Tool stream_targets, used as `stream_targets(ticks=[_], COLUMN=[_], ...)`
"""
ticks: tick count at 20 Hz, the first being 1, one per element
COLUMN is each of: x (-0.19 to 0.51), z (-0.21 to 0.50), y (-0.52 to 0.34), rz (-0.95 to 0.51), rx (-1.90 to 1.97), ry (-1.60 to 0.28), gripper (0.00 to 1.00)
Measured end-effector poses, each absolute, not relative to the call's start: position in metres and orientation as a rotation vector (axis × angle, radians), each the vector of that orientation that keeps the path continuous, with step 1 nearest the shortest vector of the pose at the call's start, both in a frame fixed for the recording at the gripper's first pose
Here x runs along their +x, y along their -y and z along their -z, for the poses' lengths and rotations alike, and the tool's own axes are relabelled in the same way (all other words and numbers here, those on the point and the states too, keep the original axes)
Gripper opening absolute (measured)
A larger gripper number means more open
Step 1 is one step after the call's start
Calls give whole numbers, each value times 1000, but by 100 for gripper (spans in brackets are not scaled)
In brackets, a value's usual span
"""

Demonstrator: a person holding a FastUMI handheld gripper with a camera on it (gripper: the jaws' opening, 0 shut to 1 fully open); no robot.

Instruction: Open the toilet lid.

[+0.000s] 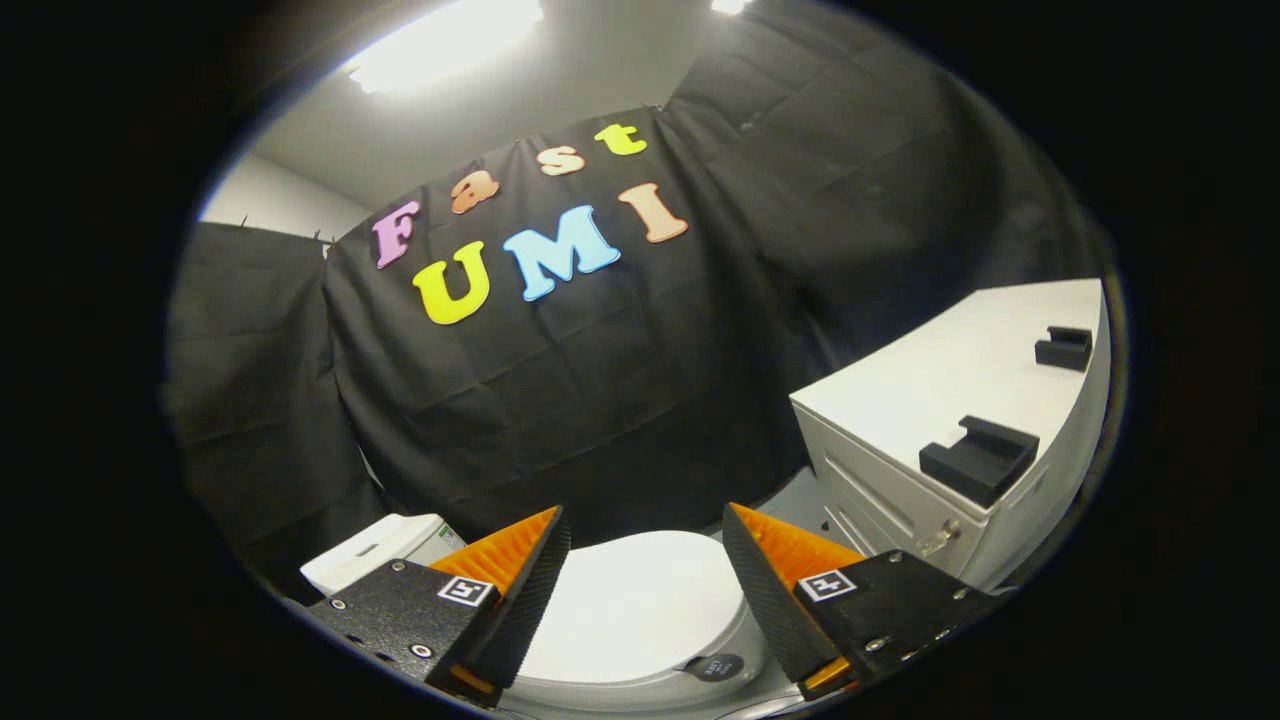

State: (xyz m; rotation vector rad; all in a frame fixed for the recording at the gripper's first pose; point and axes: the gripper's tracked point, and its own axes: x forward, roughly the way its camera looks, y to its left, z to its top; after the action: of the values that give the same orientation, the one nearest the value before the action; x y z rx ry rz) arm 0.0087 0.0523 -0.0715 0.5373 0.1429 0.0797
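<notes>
Tank [375,552]: the white cistern sits low beyond your left finger, its top showing past the finger's outer side.
Left finger [505,590]: it stands wide of its partner and touches nothing.
Gripper [645,595]: you hold it spread, with nothing between the fingers but open air above the toilet.
Toilet lid [640,605]: white, rounded, lying flat and closed on the bowl, seen through the gap between your fingers and a little beyond them.
Round button [716,667]: a small dark disc at the lid's near rim, just inside your right finger; its marking is too small to make out.
Cabinet [900,395]: a white drawer unit stands beyond your right finger, near the toilet, with two black brackets [980,457] on its top.
Step in hand: by your position, you are on the approach; the lid is not yet touched.
Next move: judged from here, bring the fingers down to the lid's rim, get one under or around its edge, then swing the lid up toward the tank.
</notes>
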Motion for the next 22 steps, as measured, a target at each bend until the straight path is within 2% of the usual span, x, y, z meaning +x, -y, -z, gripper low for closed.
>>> stream_targets(ticks=[22], x=[-15], z=[221], y=[-74], rz=[86], rx=[1063], ry=[-459], gripper=[95])
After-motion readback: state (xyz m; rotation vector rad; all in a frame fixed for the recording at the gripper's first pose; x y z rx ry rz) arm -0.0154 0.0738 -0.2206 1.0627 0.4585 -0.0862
